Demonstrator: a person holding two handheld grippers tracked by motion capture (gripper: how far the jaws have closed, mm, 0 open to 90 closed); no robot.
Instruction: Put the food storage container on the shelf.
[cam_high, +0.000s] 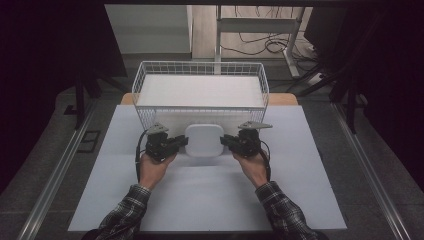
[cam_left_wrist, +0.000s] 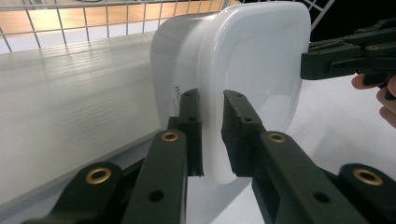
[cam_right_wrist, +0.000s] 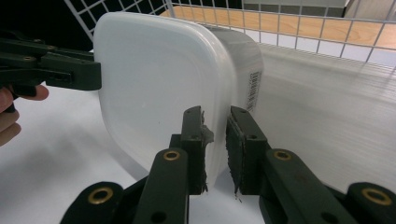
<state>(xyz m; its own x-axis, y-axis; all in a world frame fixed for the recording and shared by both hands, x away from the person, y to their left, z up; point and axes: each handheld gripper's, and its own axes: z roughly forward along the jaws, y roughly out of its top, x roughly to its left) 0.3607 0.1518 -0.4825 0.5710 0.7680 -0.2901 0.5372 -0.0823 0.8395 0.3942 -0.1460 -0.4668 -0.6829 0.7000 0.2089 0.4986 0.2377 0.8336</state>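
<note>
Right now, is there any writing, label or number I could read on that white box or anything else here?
Small dark print runs down the side of the white box in the left gripper view: too blurred to read.
A barcode sticker sits on the box's side in the right gripper view: bars and digits too small to read.
Nothing readable on the wire basket or the table.

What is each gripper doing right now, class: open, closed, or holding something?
Left gripper: closed on the rim of the white lidded container.
Right gripper: closed on the opposite rim of the same container.
</note>
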